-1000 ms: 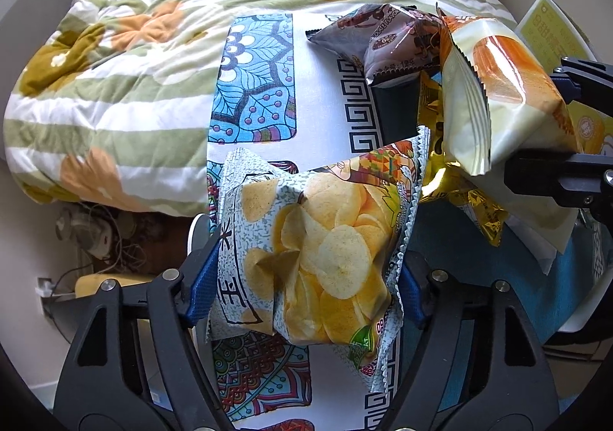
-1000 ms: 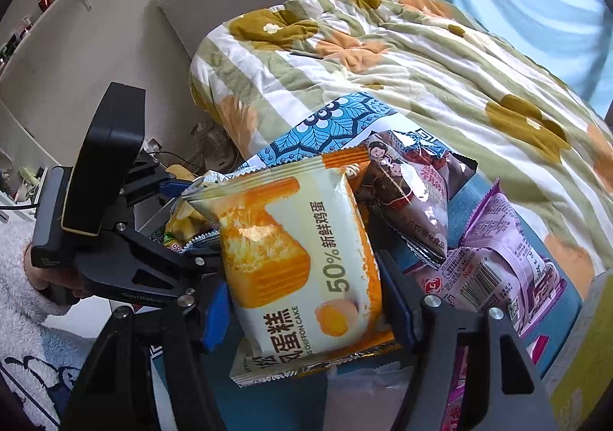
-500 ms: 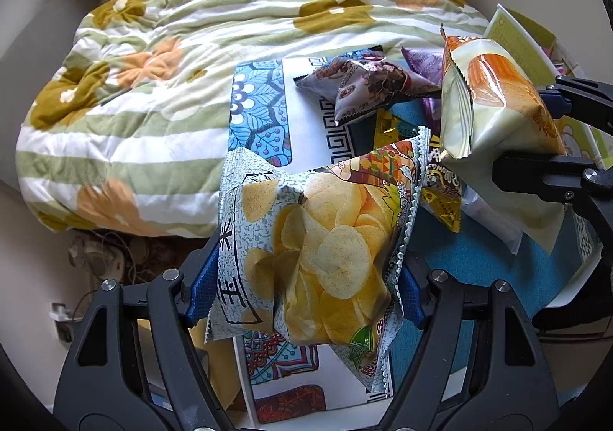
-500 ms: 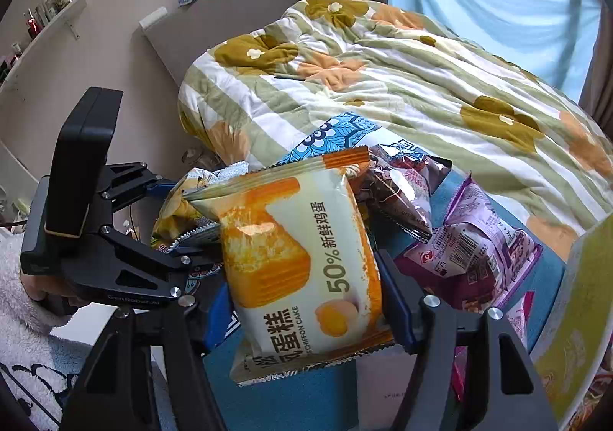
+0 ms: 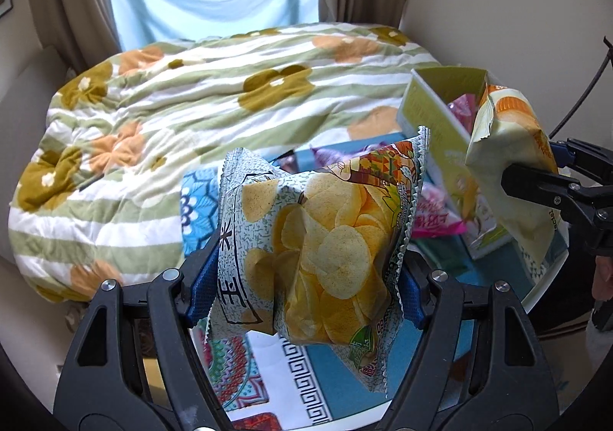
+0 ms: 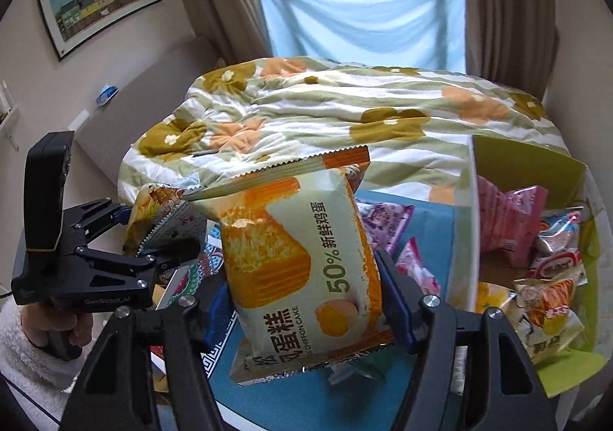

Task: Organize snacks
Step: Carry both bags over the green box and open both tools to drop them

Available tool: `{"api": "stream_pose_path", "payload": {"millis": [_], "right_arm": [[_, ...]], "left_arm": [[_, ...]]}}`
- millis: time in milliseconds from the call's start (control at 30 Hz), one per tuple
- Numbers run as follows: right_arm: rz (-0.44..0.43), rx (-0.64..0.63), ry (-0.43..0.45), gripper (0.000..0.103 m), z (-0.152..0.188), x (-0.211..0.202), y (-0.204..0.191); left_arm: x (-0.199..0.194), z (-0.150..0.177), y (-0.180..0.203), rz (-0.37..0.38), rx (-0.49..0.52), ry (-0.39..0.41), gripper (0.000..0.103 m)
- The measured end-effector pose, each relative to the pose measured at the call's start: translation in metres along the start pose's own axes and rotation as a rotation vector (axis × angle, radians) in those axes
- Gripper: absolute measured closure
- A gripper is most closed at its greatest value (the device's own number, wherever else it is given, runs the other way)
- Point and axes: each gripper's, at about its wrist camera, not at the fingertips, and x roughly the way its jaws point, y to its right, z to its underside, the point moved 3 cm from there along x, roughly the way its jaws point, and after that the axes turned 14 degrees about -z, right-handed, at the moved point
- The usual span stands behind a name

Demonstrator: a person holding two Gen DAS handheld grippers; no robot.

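My left gripper (image 5: 306, 289) is shut on a bag of potato chips (image 5: 322, 239), held up above the patterned table. In the right wrist view my right gripper (image 6: 306, 300) is shut on a chiffon cake packet (image 6: 302, 262), orange and pale green. That packet (image 5: 509, 159) and the right gripper (image 5: 544, 178) also show at the right of the left wrist view, over a green cardboard box (image 5: 433, 117). The green box (image 6: 536, 163) holds several snack packets (image 6: 551, 277). The left gripper (image 6: 153, 235) with the chips bag (image 6: 161, 208) sits at the left of the right wrist view.
A bed with a flowered striped quilt (image 5: 184, 117) lies behind the table (image 5: 291, 373). Pink and purple snack packets (image 6: 387, 224) lie on the blue table mat (image 6: 433, 224) beside the box. A window with a blue curtain (image 6: 364, 9) is at the back. A hand in a white fleecy sleeve (image 6: 34, 346) holds the left gripper.
Both grippers have risen and tilted up with their packets still held. The green box and the window have come into view, and the table now lies further below.
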Motion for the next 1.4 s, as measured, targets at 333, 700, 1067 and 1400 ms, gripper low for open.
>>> {"api": "stream_pose_path", "payload": {"millis": [333, 700, 1067, 1400], "right_arm": [[0.148, 0.114, 0.064, 0.040, -0.010, -0.096, 0.108], [0.147, 0.111, 0.043, 0.040, -0.028, -0.147, 0.223], [0.075, 0.135, -0.010, 0.040, -0.037, -0.129, 0.278], [0.077, 0.201, -0.055, 0.040, -0.041, -0.107, 0.300]], "left_arm": [[-0.013, -0.092, 0.140, 0.072, 0.015, 0.086, 0.030], [0.053, -0.137, 0.281, 0.066, -0.007, -0.053, 0.028], [0.079, -0.125, 0.311, 0.009, 0.014, -0.109, 0.000], [0.065, -0.103, 0.275, -0.027, -0.028, -0.121, 0.000]]}}
